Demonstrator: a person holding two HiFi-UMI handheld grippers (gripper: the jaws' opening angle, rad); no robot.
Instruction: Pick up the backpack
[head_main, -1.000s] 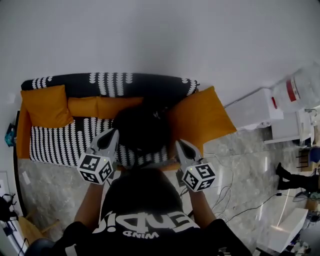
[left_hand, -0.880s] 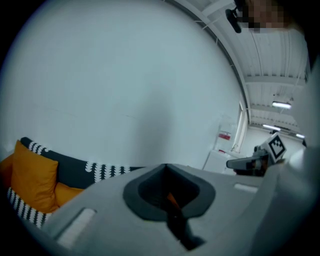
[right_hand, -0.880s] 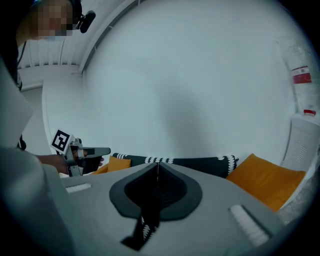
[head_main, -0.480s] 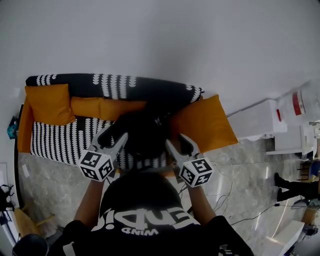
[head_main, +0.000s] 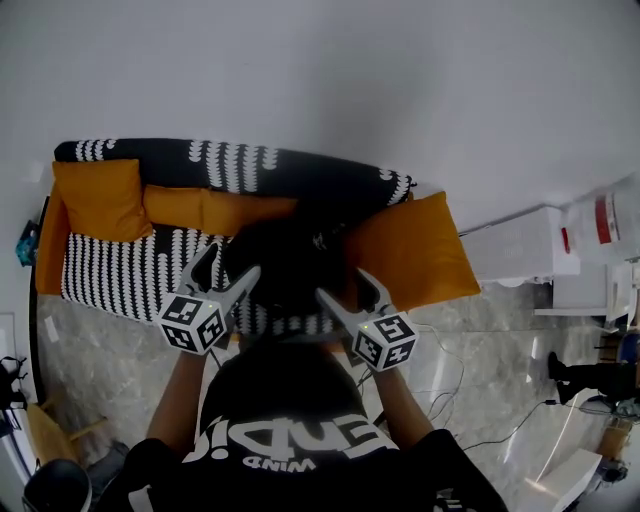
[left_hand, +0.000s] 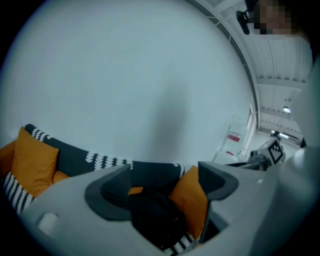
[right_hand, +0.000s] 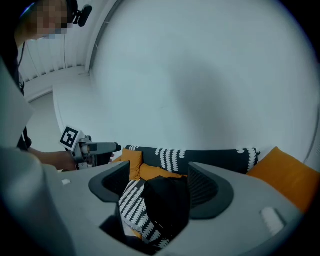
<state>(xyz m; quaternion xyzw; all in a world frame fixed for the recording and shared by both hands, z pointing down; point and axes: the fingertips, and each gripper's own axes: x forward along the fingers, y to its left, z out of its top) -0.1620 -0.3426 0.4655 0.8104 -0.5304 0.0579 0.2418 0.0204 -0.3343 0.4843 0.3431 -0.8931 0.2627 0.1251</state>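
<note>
A black backpack (head_main: 285, 262) rests on the seat of a black-and-white patterned sofa (head_main: 120, 275), leaning against its backrest between orange cushions. My left gripper (head_main: 231, 262) hangs just in front of the backpack's left side, its jaws opening with nothing between them. My right gripper (head_main: 345, 286) is at the backpack's lower right, jaws also opening, nothing pressed. In the left gripper view the backpack (left_hand: 155, 215) shows beyond the left gripper (left_hand: 162, 187). In the right gripper view the backpack (right_hand: 167, 202) shows beyond the right gripper (right_hand: 160, 189).
A large orange cushion (head_main: 410, 250) leans right of the backpack; others (head_main: 98, 198) lie along the backrest. A white cabinet (head_main: 520, 245) stands at the right. Cables (head_main: 450, 380) trail over the marble floor. A white wall rises behind the sofa.
Both grippers went from shut to wide open and moved forward and down toward the backpack. The sofa sits slightly lower in the head view.
</note>
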